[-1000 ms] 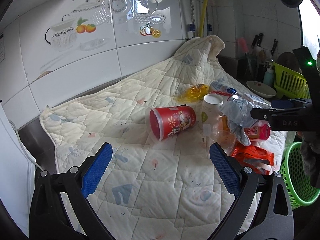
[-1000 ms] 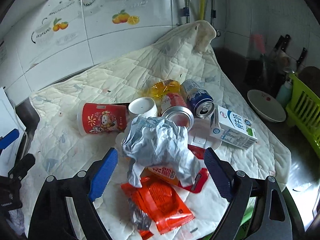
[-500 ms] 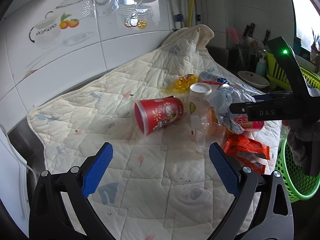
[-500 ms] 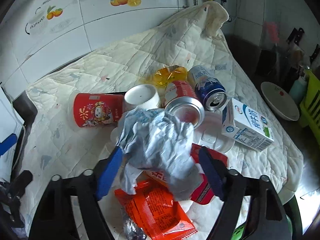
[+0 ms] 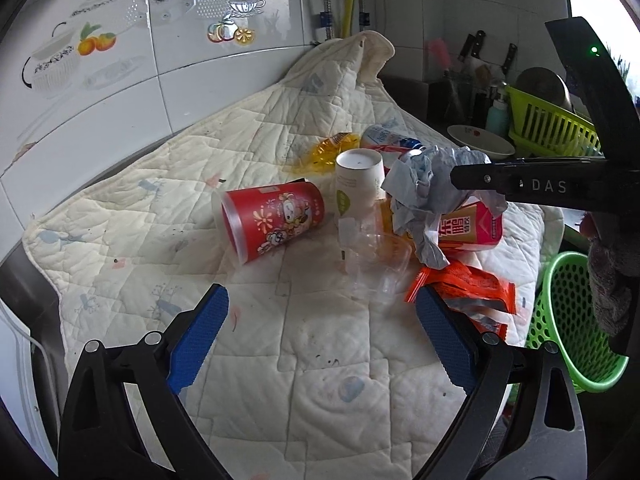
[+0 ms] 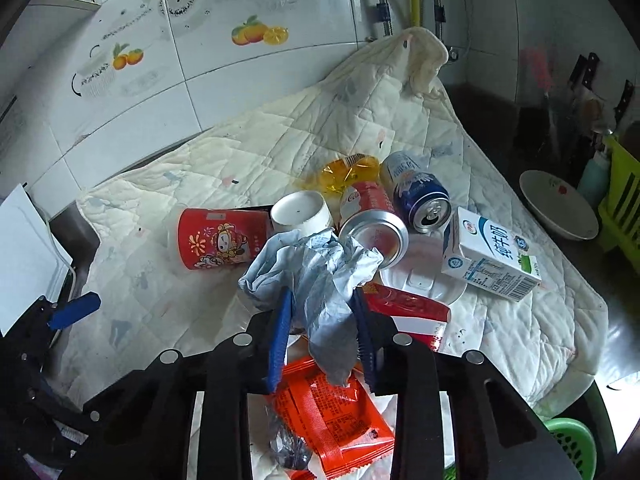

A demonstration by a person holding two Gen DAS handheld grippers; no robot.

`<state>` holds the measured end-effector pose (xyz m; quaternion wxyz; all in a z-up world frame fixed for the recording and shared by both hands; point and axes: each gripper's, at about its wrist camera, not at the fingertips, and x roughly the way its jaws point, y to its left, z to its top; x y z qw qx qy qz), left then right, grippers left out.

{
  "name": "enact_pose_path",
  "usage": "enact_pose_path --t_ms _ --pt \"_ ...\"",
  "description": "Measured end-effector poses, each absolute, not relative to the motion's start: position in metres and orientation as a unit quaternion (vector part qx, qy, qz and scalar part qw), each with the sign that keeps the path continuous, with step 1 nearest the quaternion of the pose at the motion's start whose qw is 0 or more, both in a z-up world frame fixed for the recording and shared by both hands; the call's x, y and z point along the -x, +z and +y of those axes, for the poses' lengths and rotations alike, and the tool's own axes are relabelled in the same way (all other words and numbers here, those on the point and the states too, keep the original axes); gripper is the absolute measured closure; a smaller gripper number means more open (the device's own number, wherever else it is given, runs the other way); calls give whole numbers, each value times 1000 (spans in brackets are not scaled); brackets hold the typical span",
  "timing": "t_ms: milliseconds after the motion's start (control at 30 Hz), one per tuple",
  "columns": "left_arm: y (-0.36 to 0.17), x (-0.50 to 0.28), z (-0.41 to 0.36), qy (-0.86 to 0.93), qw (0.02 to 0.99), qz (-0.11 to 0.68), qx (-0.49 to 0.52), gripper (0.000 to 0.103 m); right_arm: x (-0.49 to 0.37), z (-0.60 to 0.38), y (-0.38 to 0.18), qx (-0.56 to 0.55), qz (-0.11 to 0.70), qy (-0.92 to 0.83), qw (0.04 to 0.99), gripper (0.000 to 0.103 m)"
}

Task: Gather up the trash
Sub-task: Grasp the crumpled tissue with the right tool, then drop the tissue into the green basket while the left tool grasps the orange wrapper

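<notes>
On the quilt (image 6: 500, 344), the right gripper (image 6: 324, 336) is pinching crumpled paper (image 6: 320, 276); the left gripper (image 5: 320, 336) is gaping empty; cups, cans and wrappers are awaiting the basket (image 5: 576, 320).

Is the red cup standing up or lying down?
Lying down. The red cup rests on its side on the quilt, with its open mouth facing sideways.

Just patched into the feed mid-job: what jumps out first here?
The right gripper is shut on a crumpled grey-blue paper wad atop the trash pile. Left of it a red cartoon cup lies on its side on the quilt; the left gripper hangs open, and a green basket waits at the quilt's right edge.
</notes>
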<state>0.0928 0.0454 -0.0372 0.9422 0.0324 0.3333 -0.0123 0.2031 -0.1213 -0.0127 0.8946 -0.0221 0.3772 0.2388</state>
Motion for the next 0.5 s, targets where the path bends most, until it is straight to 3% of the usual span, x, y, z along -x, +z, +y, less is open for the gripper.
enact_pose_path --t_ms 167,500 --pt "-37 -91 43 -15 942 333 -35 11 -193 -126 -3 25 358 234 904 76" --pt "-43 -89 17 -64 936 345 -37 22 -137 -178 22 4 319 196 927 77"
